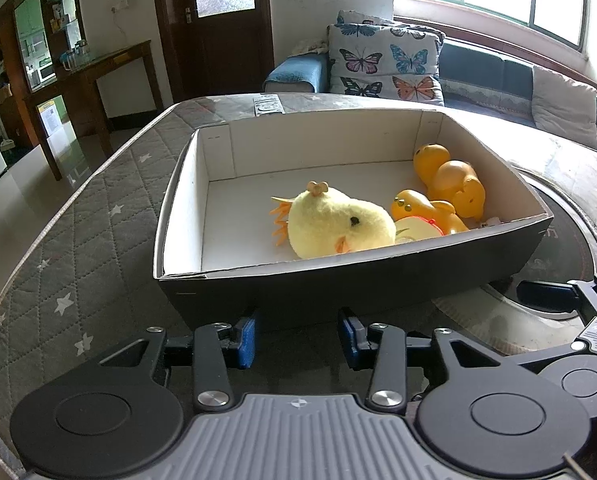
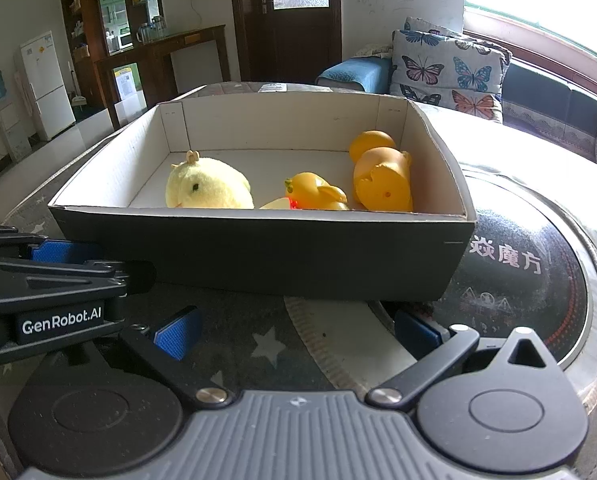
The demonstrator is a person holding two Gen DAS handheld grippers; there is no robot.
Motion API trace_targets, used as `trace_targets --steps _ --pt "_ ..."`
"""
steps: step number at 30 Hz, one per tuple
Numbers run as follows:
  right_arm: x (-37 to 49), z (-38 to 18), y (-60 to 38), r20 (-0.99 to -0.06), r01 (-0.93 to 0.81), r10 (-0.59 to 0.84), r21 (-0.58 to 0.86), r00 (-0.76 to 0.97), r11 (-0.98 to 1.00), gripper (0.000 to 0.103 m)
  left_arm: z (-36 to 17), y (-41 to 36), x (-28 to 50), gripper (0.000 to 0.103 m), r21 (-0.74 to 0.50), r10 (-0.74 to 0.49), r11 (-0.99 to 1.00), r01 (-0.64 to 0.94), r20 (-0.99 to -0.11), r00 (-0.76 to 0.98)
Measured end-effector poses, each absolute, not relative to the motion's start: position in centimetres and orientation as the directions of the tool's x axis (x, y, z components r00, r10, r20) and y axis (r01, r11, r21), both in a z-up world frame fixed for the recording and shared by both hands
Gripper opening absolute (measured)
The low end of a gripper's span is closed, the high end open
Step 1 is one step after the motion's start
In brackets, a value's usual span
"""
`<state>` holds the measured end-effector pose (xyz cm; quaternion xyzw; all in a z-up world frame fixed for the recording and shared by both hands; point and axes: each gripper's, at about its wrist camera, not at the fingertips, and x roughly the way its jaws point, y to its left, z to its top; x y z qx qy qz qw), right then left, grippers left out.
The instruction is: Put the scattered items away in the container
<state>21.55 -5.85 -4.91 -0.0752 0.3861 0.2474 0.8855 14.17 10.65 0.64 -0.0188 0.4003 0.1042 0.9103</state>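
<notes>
The left gripper (image 1: 298,334) stands open and empty just before the box (image 1: 378,276). The right gripper (image 2: 294,334) is wide open, also empty. In the box, at 12 o'clock, lie a plush chick (image 2: 208,188), a small duck (image 2: 316,194) and a bigger duck (image 2: 382,180) at 1 o'clock.

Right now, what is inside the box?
The box holds a yellow plush chick and two orange rubber toys. A pale item beside them is partly hidden by the box's front wall.
</notes>
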Motion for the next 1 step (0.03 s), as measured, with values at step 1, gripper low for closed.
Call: trace_targets --steps 1 --pt "21.54 -4.89 -5.85 -0.72 -0.496 0.38 0.058 0.58 0.866 0.103 0.67 10.65 14.14 0.042 0.049 0.174 0.978 -0.204 -0.732 0.658"
